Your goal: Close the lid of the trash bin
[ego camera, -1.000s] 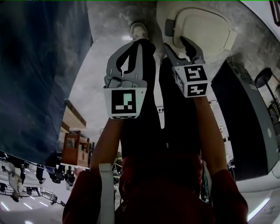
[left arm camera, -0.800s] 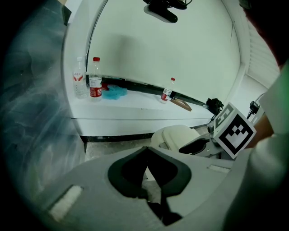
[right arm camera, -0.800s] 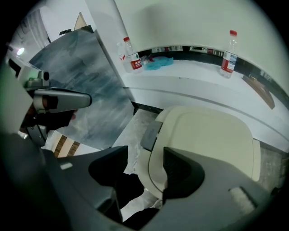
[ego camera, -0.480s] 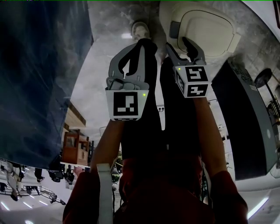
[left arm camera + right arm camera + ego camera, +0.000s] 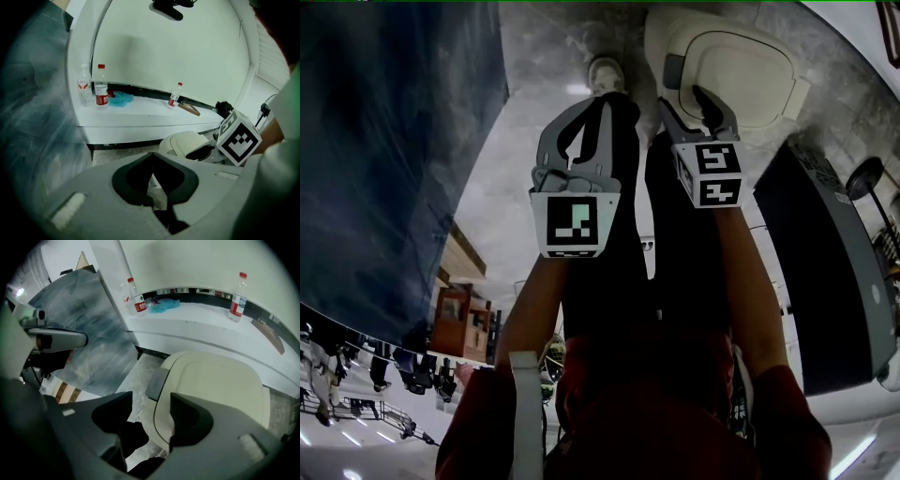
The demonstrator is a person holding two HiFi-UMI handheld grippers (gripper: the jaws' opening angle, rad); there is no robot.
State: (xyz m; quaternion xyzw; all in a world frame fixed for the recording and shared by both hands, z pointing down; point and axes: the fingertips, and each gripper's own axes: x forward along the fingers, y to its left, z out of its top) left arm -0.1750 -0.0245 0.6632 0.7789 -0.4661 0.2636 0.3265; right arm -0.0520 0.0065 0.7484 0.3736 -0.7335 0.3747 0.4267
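Two things stand out about progress. The lid of the cream-coloured plastic trash bin (image 5: 731, 70) appears to lie flat on its body, its seam even all round in the right gripper view (image 5: 220, 380). Neither claw holds anything. By that reading the closing looks done, or all but done; whether the lid has latched at the small grey tab (image 5: 157, 383) on its near edge cannot be told. What may be left is at most a last press on the lid and drawing the claws away.

The right claw (image 5: 682, 98) hangs just over the bin's near rim with its jaws apart and nothing gripped. The rim shows in the gap between them (image 5: 150, 420), but contact cannot be judged. The left claw (image 5: 602, 101) is off to the side over the person's dark trouser leg, its jaws brought together and empty (image 5: 157, 187).

The bin stands on a grey marbled floor (image 5: 534, 141), in front of a long white worktop (image 5: 140, 119). That worktop carries clear plastic bottles with red caps (image 5: 101, 86) and a crumpled teal cloth (image 5: 121, 98). A large blue-grey plastic sheet (image 5: 394, 159) hangs on the left, and a black cabinet (image 5: 825, 272) stands on the right.
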